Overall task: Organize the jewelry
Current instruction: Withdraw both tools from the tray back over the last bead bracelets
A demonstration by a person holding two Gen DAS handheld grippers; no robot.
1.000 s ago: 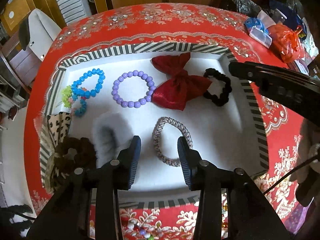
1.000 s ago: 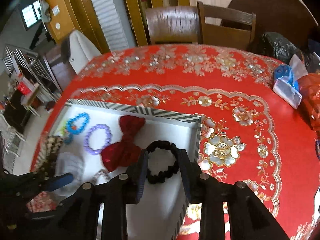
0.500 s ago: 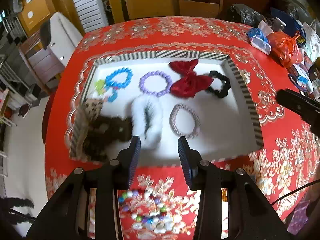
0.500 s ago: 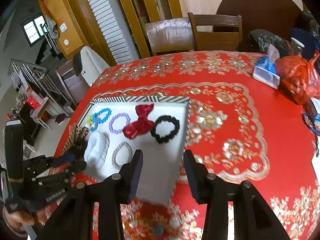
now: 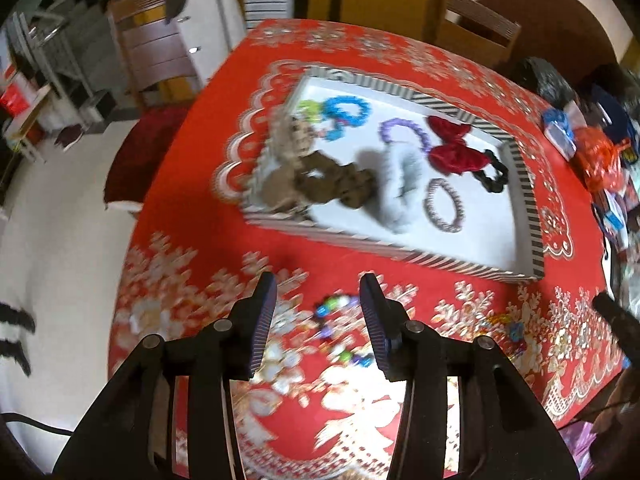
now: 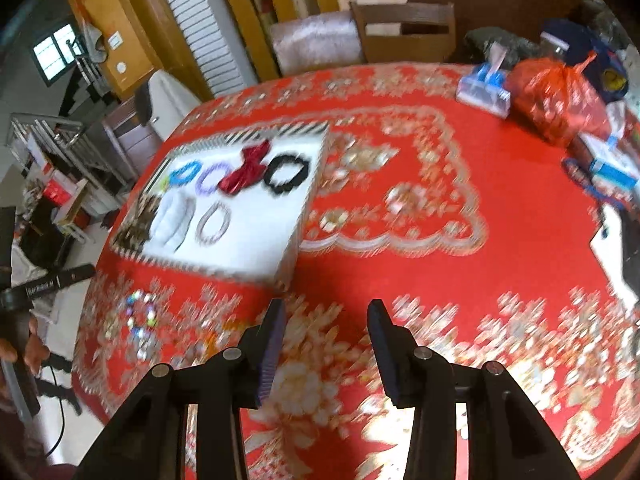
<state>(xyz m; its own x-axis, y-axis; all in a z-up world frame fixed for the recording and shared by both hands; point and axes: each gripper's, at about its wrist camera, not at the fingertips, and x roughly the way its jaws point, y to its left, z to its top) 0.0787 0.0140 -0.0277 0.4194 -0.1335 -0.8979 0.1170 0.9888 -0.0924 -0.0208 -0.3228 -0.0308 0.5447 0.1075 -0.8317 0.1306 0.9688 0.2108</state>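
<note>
A white tray with a striped rim [image 5: 400,250] [image 6: 296,236] lies on the red patterned tablecloth and holds bracelets, scrunchies and a red bow [image 5: 450,144] [image 6: 244,172]. A multicoloured bead bracelet [image 5: 340,332] [image 6: 140,320] lies on the cloth in front of the tray. My left gripper [image 5: 318,312] is open and empty, held above that bracelet. My right gripper [image 6: 326,332] is open and empty above bare cloth, right of the tray's near corner. A small orange and blue piece [image 5: 510,326] lies on the cloth to the right, blurred.
A red plastic bag [image 6: 556,96] [image 5: 600,160], blue packets [image 6: 484,88] and other clutter sit at the table's far right. Wooden chairs [image 6: 404,28] stand behind the table. The table's left edge drops to a white floor [image 5: 48,220].
Both grippers have pulled back from the tray and risen. The left one now hangs over the bead bracelet on the cloth; the right one is over bare cloth. Both stayed open.
</note>
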